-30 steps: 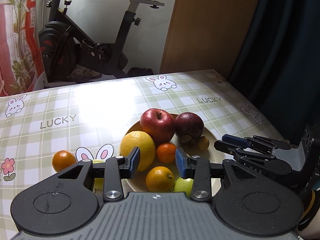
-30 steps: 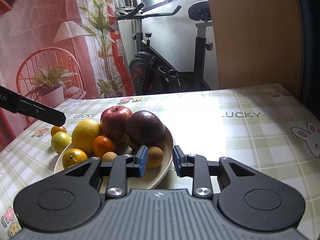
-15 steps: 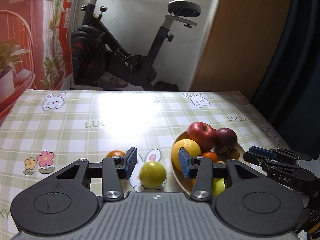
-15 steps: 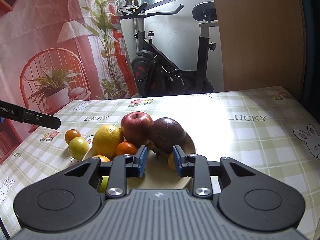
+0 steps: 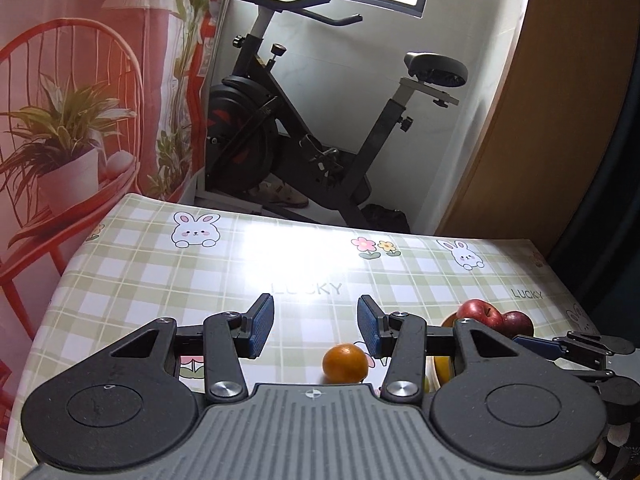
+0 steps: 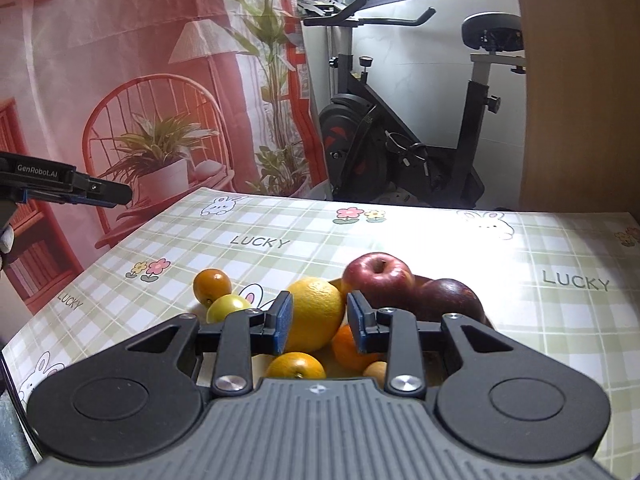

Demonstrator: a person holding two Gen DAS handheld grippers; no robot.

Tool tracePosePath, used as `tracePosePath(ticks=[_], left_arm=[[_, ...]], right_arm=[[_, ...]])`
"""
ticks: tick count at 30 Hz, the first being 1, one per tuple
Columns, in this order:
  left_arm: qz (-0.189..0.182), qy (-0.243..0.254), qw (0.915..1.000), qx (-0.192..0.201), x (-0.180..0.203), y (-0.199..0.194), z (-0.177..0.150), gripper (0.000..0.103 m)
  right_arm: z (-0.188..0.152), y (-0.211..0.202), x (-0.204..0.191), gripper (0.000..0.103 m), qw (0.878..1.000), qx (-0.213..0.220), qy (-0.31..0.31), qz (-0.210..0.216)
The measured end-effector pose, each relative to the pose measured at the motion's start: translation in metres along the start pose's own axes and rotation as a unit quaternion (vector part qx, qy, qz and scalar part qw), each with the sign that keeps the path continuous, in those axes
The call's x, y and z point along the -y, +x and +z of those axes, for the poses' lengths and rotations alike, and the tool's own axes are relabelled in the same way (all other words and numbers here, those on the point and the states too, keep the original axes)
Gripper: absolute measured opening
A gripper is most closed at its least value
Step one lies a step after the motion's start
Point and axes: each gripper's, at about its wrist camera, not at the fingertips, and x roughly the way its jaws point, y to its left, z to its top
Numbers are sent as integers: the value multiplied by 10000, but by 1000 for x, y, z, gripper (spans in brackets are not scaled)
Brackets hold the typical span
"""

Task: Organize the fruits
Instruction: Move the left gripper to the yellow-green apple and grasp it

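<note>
A plate, mostly hidden, holds a red apple (image 6: 378,276), a dark red apple (image 6: 450,300), a big yellow orange (image 6: 314,312) and several small oranges. A small orange (image 6: 212,287) and a yellow-green fruit (image 6: 227,307) lie on the tablecloth left of the plate. My right gripper (image 6: 319,326) is open and empty, raised just in front of the big orange. My left gripper (image 5: 316,326) is open and empty above the cloth, with the loose small orange (image 5: 345,363) low between its fingers. The apples also show at the right of the left wrist view (image 5: 478,314).
The table wears a green checked cloth with bunnies and "LUCKY" print (image 5: 308,289). An exercise bike (image 5: 304,152) stands behind the table's far edge. A red printed curtain (image 6: 140,80) hangs on the left, a wooden panel (image 5: 560,120) on the right.
My left gripper has swung left and away from the plate and opened wider; the loose orange now sits between its fingers. My right gripper has shifted left to face the big orange.
</note>
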Motion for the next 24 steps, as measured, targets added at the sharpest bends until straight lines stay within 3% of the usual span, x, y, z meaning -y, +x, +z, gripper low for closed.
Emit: tracePosePath(ticks=[7,9,15,24], left_arm=[[-98,78,9998,-120,-4,12,-9,48],[-169,51,9997,-161,-5,16,-12,48],[-326,-19,9989,-347,-8,25,-23,48],[-775,-127,9943,-718,-9,40,-43,48]], right_arm=[[12,38,-37,43,9974,-332,-512,378],[12,54,-50,50,9938,-548,-847,473],[10,91,-79,53,9821,-948,-1531,543],[-6,116,-86,61,9791,-1331,-1468,449]])
